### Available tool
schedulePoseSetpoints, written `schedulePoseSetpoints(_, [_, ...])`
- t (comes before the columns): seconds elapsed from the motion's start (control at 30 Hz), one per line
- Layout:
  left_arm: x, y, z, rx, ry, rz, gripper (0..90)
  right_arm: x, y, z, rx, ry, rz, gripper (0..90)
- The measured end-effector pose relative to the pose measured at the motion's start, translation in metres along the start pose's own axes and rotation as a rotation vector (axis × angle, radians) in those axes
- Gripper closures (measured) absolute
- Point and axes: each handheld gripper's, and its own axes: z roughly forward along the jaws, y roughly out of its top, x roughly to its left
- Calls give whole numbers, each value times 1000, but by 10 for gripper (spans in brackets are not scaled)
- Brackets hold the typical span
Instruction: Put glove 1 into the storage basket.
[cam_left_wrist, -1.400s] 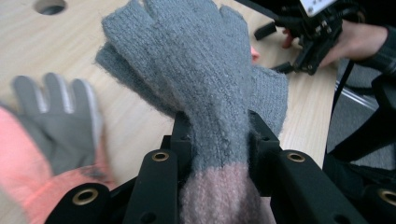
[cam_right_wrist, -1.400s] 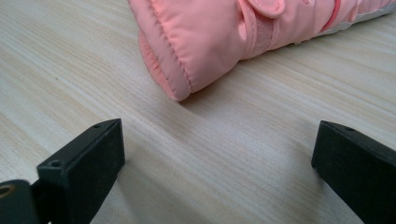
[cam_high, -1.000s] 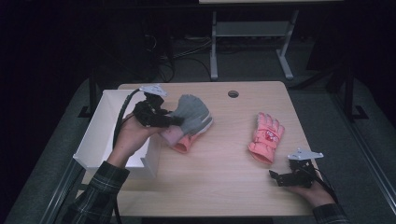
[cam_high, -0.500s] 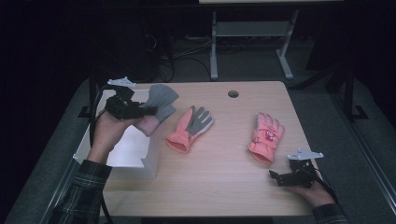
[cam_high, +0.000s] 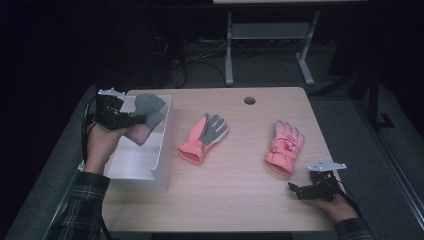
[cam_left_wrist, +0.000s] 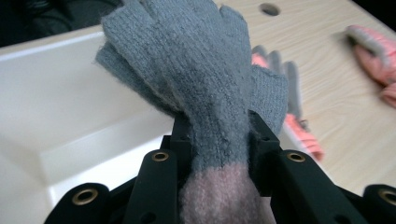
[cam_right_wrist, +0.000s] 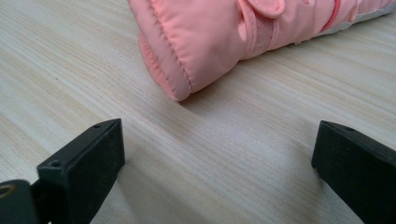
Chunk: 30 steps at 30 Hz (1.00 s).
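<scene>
The left gripper (cam_high: 131, 119) has carried the grey glove (cam_left_wrist: 201, 88) leftward, off the counter (cam_high: 240, 200) and over the white bin (cam_high: 145, 165). Its jaws pinch the glove just above the pink cuff, fingers fanned upward beyond them. The bin's floor below looks bare. Two pink gloves lie on the counter, one near the bin (cam_high: 202, 137), one (cam_right_wrist: 243, 37) just ahead of the right gripper (cam_right_wrist: 215, 158), whose jaws stand wide, resting near the front edge.
</scene>
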Motion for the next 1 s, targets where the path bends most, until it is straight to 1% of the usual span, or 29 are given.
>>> schedulePoseSetpoints(0.17, [13, -13, 12, 27, 31, -40, 690, 0, 0, 0, 0, 0, 1, 21])
schedulePoseSetpoints(0.33, [26, -25, 26, 59, 59, -67, 690, 0, 0, 0, 0, 0, 0, 21])
schedulePoseSetpoints(0.37, [29, -28, 28, 65, 66, -67, 690, 0, 0, 0, 0, 0, 1, 21])
schedulePoseSetpoints(0.47, [33, -34, 36, 87, 88, -75, 689, 0, 0, 0, 0, 0, 0, 21])
schedulePoseSetpoints(0.57, [35, -40, 42, 105, 91, -80, 689, 0, 0, 0, 0, 0, 2, 21])
schedulePoseSetpoints(0.67, [38, -46, 48, 124, 115, -80, 688, 0, 0, 0, 0, 0, 1, 21])
schedulePoseSetpoints(0.77, [41, -52, 53, 138, 121, -91, 687, 0, 0, 0, 0, 0, 1, 21])
schedulePoseSetpoints(0.93, [48, -62, 62, 182, 145, -102, 683, 0, 0, 0, 0, 0, 2, 21])
schedulePoseSetpoints(1.0, [50, -65, 65, 193, 136, -116, 679, 0, 0, 0, 0, 0, 2, 21])
